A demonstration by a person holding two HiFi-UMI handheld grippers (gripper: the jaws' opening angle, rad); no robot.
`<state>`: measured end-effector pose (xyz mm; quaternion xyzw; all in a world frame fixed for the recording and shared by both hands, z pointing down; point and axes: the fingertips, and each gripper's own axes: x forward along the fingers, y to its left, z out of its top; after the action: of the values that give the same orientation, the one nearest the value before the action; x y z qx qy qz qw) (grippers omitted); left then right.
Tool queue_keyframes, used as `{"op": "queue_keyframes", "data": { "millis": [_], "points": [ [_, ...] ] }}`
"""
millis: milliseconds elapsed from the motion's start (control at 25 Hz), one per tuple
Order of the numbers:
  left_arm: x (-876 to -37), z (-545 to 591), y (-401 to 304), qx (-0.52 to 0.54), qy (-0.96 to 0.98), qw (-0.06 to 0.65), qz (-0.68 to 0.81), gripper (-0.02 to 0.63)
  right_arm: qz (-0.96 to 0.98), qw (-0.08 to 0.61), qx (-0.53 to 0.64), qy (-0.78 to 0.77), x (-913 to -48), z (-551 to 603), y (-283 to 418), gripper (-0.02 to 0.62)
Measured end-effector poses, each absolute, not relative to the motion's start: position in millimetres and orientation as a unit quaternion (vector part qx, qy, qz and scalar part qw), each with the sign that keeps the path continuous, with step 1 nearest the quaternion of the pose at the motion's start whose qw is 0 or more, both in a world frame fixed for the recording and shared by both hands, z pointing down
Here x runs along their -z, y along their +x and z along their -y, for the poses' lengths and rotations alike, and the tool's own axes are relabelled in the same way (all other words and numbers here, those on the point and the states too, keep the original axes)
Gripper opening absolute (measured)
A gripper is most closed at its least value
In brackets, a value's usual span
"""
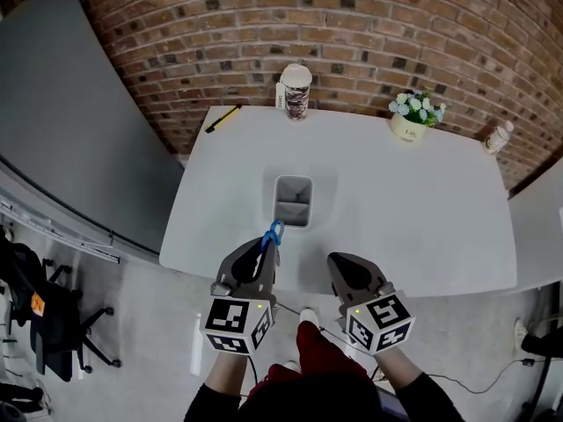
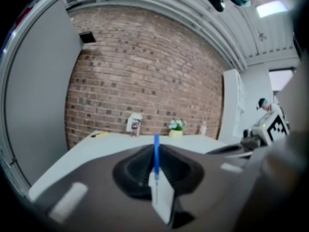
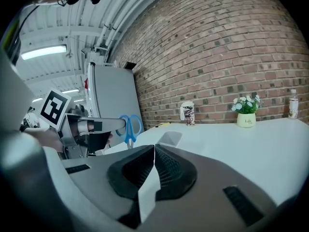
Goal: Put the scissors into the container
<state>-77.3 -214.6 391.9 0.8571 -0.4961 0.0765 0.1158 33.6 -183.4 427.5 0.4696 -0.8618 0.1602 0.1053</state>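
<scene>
Blue-handled scissors [image 1: 272, 235] stick up and forward out of my left gripper [image 1: 266, 251], which is shut on them near the table's front edge. In the left gripper view the scissors [image 2: 156, 151] show edge-on as a thin blue strip between the closed jaws. The right gripper view shows their handle loops [image 3: 129, 127] at the tip of the left gripper. The grey rectangular container [image 1: 293, 201] stands upright on the white table [image 1: 422, 209], just beyond the scissors. My right gripper [image 1: 339, 266] hangs beside the left one, shut with nothing in it.
At the table's far edge stand a paper cup [image 1: 296, 90], a small flower pot [image 1: 413, 118] and a small bottle [image 1: 497, 137]. A yellow pen [image 1: 223, 119] lies at the far left corner. A black office chair [image 1: 53, 323] stands on the floor at left.
</scene>
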Motion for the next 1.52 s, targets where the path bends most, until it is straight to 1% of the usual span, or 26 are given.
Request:
{"op": "queue_keyframes", "data": {
  "millis": [680, 1080, 1520],
  "points": [
    [-371, 310, -44, -0.065, 0.861, 0.106, 0.493, 0.028, 0.860, 0.102, -0.168, 0.471, -425, 261, 62, 0.009],
    [-402, 333, -34, -0.083, 0.858, 0.136, 0.488, 0.028, 0.852, 0.118, -0.190, 0.473, -446, 285, 75, 0.009],
    [-431, 337, -34, -0.101, 0.852, 0.164, 0.487, 0.028, 0.851, 0.129, -0.204, 0.467, -461, 293, 72, 0.009]
  ]
}}
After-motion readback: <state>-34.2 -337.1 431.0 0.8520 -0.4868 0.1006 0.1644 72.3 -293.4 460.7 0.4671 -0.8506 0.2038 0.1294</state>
